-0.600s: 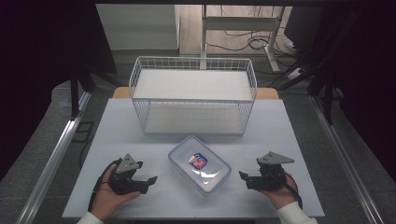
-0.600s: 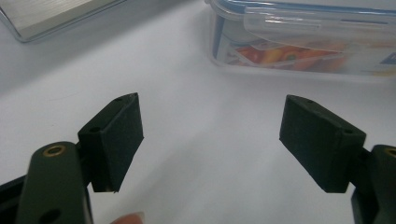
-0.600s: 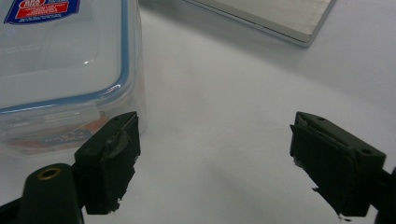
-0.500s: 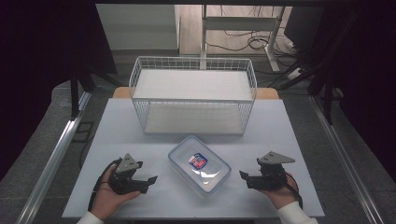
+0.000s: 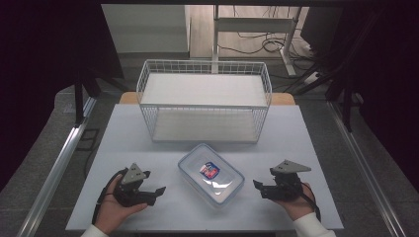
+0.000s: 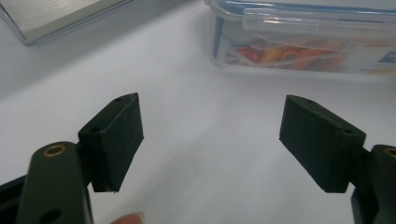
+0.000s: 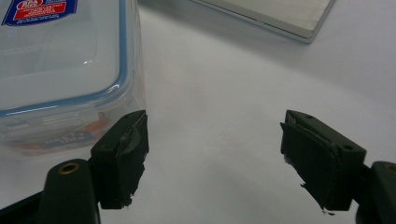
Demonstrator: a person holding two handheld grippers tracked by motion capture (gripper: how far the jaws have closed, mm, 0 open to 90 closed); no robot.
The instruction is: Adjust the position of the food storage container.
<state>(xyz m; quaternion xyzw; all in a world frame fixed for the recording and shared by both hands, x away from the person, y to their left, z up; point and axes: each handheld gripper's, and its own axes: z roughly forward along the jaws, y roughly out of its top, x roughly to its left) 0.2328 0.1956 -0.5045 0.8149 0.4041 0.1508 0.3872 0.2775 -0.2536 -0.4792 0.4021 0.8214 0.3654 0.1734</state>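
A clear plastic box (image 5: 211, 175) with a blue-rimmed snap lid and a red and blue label lies at the table's front middle. My left gripper (image 5: 159, 191) rests on the table to its left and points at it, with the jaws open and nothing between them. In the left gripper view the box (image 6: 303, 42) lies beyond the gripper (image 6: 210, 135). My right gripper (image 5: 257, 186) rests to the box's right, also open and empty. In the right gripper view the box (image 7: 60, 60) sits just past the left jaw of the gripper (image 7: 215, 149).
A white wire basket (image 5: 205, 101) stands behind the box at the table's far side. A flat silvery edge (image 6: 56, 18) shows at the top of both gripper views (image 7: 280, 14). Bare white tabletop (image 5: 148, 148) surrounds the box. Dark floor and rails flank the table.
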